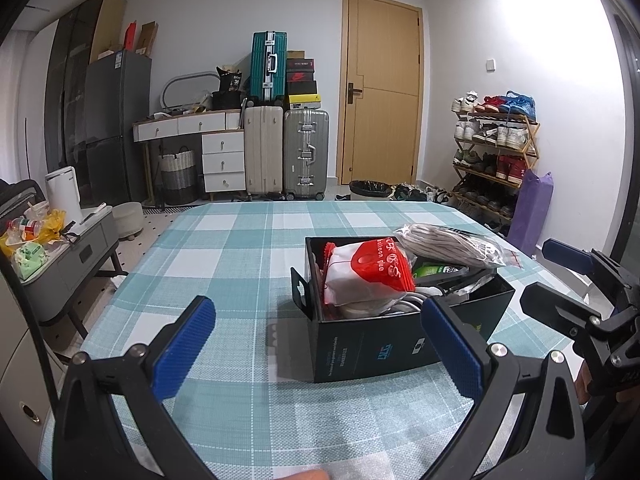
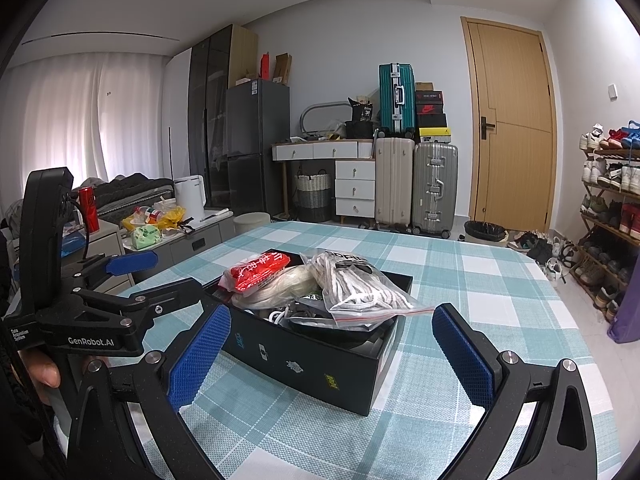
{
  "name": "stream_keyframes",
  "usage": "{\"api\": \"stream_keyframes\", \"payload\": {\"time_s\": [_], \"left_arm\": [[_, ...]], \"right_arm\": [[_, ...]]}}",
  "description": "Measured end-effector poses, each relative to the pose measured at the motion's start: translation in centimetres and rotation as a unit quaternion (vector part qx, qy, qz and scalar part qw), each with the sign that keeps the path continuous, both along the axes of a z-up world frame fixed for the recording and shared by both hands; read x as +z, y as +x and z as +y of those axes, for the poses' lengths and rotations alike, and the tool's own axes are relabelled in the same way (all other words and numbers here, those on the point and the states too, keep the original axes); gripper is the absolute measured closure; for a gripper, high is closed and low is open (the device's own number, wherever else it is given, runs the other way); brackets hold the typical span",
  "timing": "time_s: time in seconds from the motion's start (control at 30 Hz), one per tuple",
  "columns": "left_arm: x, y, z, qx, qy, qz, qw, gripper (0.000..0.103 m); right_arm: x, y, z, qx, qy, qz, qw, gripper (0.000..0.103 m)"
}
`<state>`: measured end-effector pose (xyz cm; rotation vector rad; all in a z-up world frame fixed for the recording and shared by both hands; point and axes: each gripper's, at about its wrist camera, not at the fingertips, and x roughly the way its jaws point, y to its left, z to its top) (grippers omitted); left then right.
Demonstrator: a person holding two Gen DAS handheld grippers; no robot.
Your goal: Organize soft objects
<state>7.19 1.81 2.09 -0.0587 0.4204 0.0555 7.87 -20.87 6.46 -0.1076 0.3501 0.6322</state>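
Both claws hang spread wide and grip nothing: the left gripper (image 1: 316, 344) and the right gripper (image 2: 332, 348) each frame the black box (image 1: 384, 344) between blue-padded fingers (image 1: 184, 348) without touching it. From the left wrist view the right claw shows at the right edge, just beside the box's far corner. That box stands on the teal-and-white checked tablecloth (image 1: 224, 248), just ahead of both claws, lid off and heaped. Nearest the left claw, a red-and-white packet (image 1: 368, 276) leans against the near wall. Behind it, a clear bag of grey-white cord (image 1: 452, 246) lies across the rim, overhanging the right side; white cables show underneath. Farther back, suitcases (image 1: 286, 152) stand by a wooden door (image 1: 380, 92).
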Motion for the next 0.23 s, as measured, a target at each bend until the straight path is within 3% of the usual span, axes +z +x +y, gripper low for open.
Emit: {"api": "stream_keyframes", "payload": {"time_s": [0.23], "left_arm": [[-0.01, -0.06, 0.26, -0.002, -0.014, -0.001, 0.9999, 0.0]], "right_arm": [[-0.1, 0.01, 0.17, -0.001, -0.001, 0.002, 1.0, 0.0]]}}
